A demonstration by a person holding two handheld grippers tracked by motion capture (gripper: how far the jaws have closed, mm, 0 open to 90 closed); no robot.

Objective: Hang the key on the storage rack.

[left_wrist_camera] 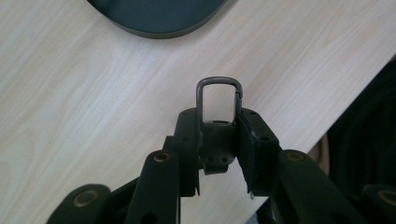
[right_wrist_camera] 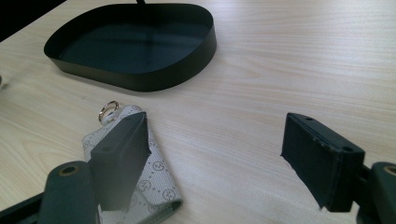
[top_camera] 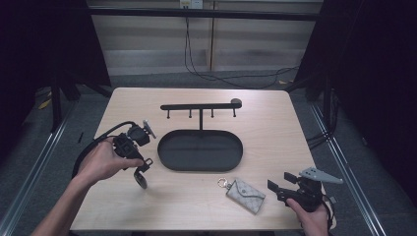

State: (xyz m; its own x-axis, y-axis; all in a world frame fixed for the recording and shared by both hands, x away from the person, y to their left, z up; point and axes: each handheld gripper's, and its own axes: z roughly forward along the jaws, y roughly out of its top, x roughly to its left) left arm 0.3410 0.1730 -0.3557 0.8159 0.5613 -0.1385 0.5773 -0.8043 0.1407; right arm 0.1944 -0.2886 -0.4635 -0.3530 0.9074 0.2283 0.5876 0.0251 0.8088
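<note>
One carabiner (left_wrist_camera: 219, 100) clamped in left claw (left_wrist_camera: 219, 140); one pouch (top_camera: 245, 195) beside wide-apart right claw (right_wrist_camera: 224, 158).

Pouch (top_camera: 245, 195) before tray (top_camera: 169, 156), hook rack (top_camera: 200, 105) seemingly behind

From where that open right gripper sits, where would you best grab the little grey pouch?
Likely across the pouch's near body edge, coming from the right gripper's own side. It lies flat, so the open jaws could straddle its thin edge; the key ring at the far corner looks small and slippery.
</note>
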